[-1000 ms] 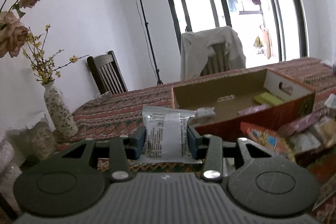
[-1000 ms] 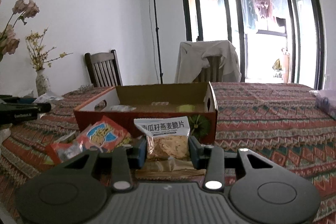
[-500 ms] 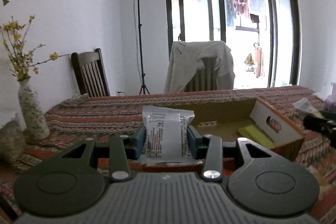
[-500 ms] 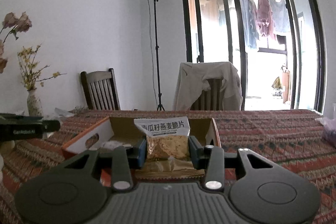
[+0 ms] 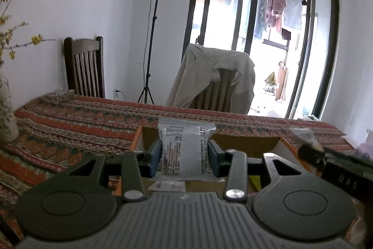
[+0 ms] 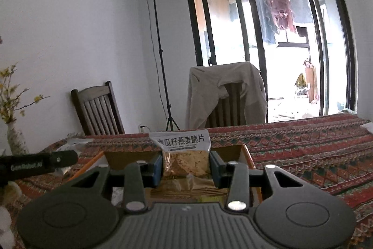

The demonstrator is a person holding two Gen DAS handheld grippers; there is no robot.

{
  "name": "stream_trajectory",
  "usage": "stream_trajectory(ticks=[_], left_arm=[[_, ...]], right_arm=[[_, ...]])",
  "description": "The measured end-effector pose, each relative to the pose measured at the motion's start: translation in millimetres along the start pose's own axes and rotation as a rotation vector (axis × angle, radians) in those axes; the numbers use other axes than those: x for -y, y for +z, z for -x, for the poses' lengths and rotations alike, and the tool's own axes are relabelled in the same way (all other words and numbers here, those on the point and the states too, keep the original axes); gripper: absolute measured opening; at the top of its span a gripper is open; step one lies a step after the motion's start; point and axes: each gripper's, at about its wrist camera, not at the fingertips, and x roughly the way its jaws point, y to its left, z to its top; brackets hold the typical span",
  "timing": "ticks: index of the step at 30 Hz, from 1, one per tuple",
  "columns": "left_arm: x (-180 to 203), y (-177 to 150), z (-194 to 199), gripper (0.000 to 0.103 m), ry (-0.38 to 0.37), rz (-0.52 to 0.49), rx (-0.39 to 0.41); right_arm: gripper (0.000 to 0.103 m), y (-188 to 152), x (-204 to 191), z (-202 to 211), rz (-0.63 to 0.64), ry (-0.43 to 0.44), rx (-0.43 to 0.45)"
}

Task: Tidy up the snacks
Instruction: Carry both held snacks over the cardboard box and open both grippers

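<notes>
My left gripper (image 5: 184,153) is shut on a white snack packet (image 5: 183,151) with small print, held upright over the open cardboard box (image 5: 244,145). My right gripper (image 6: 186,166) is shut on a clear packet of golden oat crisps (image 6: 184,155) with a white label, held above the same box (image 6: 233,152). Another white packet (image 5: 169,186) and a yellow-green one (image 5: 255,181) lie inside the box. The right gripper's body (image 5: 338,167) shows at the right edge of the left wrist view; the left gripper's body (image 6: 35,165) shows at the left of the right wrist view.
The box sits on a table with a red patterned cloth (image 6: 314,155). A vase with yellow flowers (image 6: 15,137) stands at the table's left end. Behind the table are a dark wooden chair (image 6: 98,109), a chair draped with a beige jacket (image 6: 226,95) and a lamp stand (image 6: 160,50).
Both grippers have risen and moved forward over the box, each still holding its packet. The loose snacks in front of the box have dropped out of view.
</notes>
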Motion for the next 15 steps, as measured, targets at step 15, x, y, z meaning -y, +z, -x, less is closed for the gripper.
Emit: stream_trajectory(ticks=[15], left_arm=[[-6, -22, -29, 0.043, -0.034, 0.001, -0.108]], right_arm=[[0.040, -25, 5, -18, -0.010, -0.007, -0.106]])
